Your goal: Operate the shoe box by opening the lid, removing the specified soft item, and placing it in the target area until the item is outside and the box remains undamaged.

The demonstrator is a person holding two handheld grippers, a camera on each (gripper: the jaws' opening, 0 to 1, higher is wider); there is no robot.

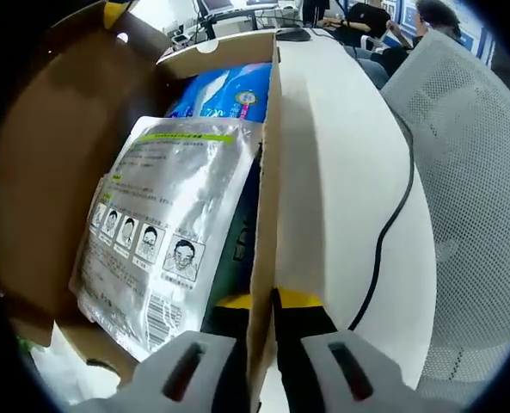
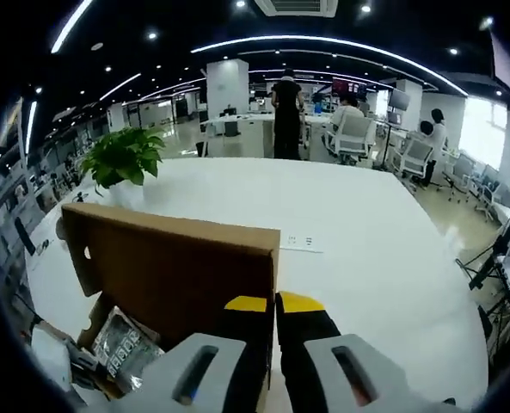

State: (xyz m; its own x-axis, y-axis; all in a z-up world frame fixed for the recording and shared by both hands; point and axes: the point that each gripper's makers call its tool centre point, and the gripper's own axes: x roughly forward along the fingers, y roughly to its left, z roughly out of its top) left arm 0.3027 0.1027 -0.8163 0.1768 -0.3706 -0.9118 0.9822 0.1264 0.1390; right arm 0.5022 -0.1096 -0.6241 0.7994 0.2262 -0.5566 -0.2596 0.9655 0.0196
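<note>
The brown shoe box [image 1: 39, 172] lies with its lid [image 1: 108, 69] swung up and back. Inside it a silver foil packet [image 1: 164, 232] printed with mask-wearing pictures rests on top, and a blue soft pack [image 1: 229, 90] sits behind it. My left gripper [image 1: 261, 301] is shut on the box's side wall [image 1: 267, 172], one jaw inside and one outside. In the right gripper view, my right gripper [image 2: 276, 303] is shut on the edge of the upright cardboard lid [image 2: 168, 267]. The silver packet [image 2: 125, 344] peeks out below the lid.
The box stands on a white table [image 1: 341, 172] [image 2: 341, 224]. A black cable [image 1: 392, 215] runs along it beside a white mesh chair [image 1: 470, 172]. A potted plant [image 2: 124, 159] stands at the table's far left. People and office chairs [image 2: 353, 133] are behind.
</note>
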